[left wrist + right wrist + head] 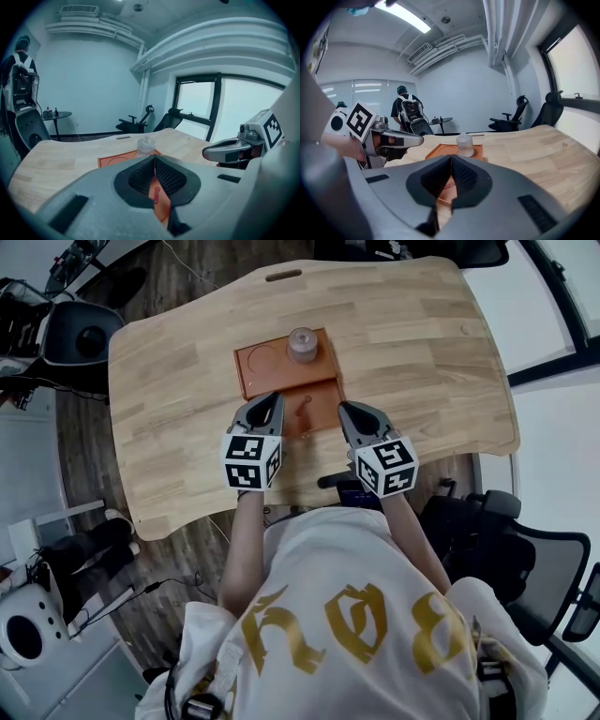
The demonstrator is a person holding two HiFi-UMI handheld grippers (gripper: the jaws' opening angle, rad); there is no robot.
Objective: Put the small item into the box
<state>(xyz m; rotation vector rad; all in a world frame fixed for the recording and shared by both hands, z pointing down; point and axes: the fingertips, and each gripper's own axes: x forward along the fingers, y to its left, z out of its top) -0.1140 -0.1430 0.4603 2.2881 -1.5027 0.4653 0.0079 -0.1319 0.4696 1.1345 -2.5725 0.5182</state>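
An orange box (pixel 258 381) lies open and flat in the middle of the wooden table (pixel 422 352). A small clear jar (pixel 302 344) stands on its far half beside a round recess. On the near half (pixel 323 404) lies a small orange hook-shaped item (pixel 302 411). My left gripper (pixel 271 401) is shut, its tips over the near half's left edge. My right gripper (pixel 348 412) is shut just right of the box. Below the left gripper's (pixel 153 159) closed jaws the item (pixel 156 193) shows, with the jar (pixel 146 146) beyond. The right gripper (pixel 451 159) faces the jar (pixel 464 145).
A slot (pixel 283 275) is cut in the table's far edge. Office chairs stand at the right (pixel 525 559) and far left (pixel 80 334). A white round device (pixel 23 634) sits on the floor. A person with a backpack (pixel 408 110) stands in the background.
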